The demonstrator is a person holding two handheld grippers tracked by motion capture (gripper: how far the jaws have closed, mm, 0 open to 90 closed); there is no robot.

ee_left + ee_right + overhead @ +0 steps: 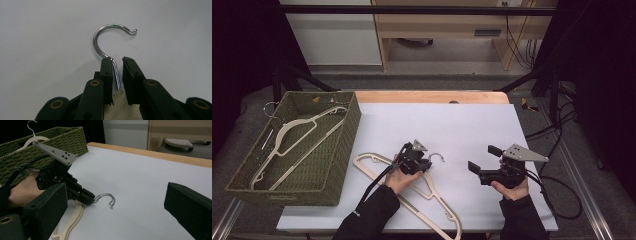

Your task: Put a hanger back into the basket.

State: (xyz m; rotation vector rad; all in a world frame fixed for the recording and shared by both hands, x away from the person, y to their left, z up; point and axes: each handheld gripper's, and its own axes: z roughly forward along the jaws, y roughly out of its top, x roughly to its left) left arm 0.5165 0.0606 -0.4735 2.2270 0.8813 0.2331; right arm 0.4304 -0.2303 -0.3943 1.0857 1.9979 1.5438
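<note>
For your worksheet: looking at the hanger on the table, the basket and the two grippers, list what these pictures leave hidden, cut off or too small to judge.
1. Hanger: in the high view, the left gripper covers its neck, and the bottom edge cuts its lower end.
2. Metal hook: in the left gripper view, one-sided or full finger contact is unclear.
3. Basket: its near wall hides the floor inside.

High cam looks down; both gripper cams close, share hanger hook (110, 37).
</note>
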